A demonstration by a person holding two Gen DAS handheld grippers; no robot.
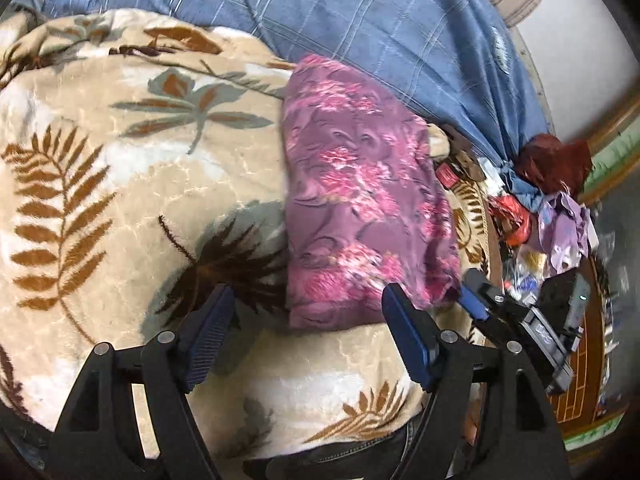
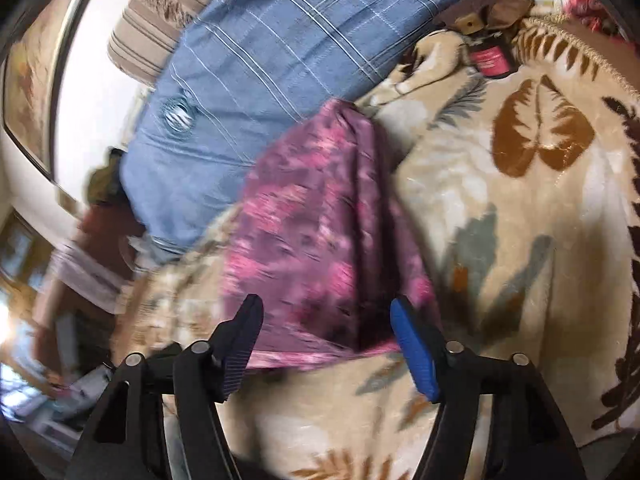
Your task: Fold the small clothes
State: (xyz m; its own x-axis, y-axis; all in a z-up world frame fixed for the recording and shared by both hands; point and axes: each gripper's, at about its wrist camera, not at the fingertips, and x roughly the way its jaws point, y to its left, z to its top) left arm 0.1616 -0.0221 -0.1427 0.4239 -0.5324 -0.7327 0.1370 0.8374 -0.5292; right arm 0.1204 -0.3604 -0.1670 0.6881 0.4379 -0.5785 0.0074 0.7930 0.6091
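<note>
A purple garment with pink flowers [image 1: 360,200] lies folded into a long strip on a beige leaf-print blanket [image 1: 120,184]. My left gripper [image 1: 308,300] is open and empty, its jaws wide apart just short of the garment's near end. The right gripper shows at the garment's near right corner in the left wrist view [image 1: 476,300]. In the right wrist view the garment [image 2: 316,232] lies straight ahead on the blanket [image 2: 520,240]. My right gripper [image 2: 326,316] is open, its jaws spread over the garment's near edge with nothing held.
A blue checked cloth [image 1: 360,20] covers the far side of the bed. A heap of clothes and small items [image 1: 552,200] lies at the right bed edge. A dark jar with a pink label [image 2: 492,62] lies on the blanket at the far right.
</note>
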